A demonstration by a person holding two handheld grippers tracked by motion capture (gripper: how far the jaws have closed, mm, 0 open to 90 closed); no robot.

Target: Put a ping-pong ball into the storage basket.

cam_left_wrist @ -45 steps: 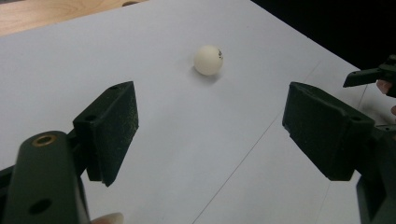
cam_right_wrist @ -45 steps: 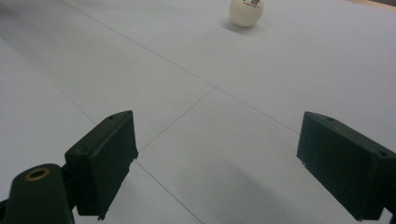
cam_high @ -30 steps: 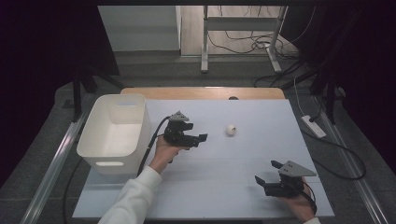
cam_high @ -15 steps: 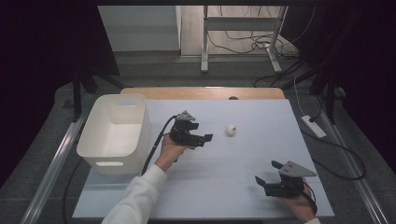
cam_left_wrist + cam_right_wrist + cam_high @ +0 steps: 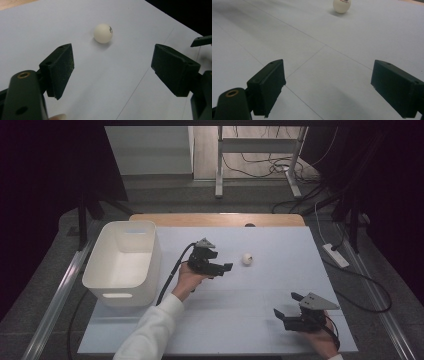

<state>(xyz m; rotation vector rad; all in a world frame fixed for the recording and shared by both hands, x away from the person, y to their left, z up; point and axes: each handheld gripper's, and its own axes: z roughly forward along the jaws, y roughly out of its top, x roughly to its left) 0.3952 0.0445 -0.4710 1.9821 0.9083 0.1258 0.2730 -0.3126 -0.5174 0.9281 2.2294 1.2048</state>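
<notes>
A small white ball (image 5: pixel 247 259) lies on the pale sheet (image 5: pixel 280 275) that covers the table, a little right of centre. My left gripper (image 5: pixel 223 262) hovers just left of the ball and points at it, open. In the left gripper view the ball (image 5: pixel 103 33) sits ahead of the wide-apart pads (image 5: pixel 60 68), slightly left of the middle, untouched. My right gripper (image 5: pixel 286 304) rests near the front right of the sheet, open and empty. In the right gripper view the ball (image 5: pixel 341 5) is far ahead at the top edge.
A white plastic bin (image 5: pixel 120 292) stands at the left side of the sheet, beside the left forearm. A wooden table edge (image 5: pixel 215 219) runs along the back. A power strip (image 5: pixel 336 255) and cables lie on the floor to the right.
My left gripper has moved right and slightly down, closer to the ball. The ball and my right gripper have stayed where they were.
</notes>
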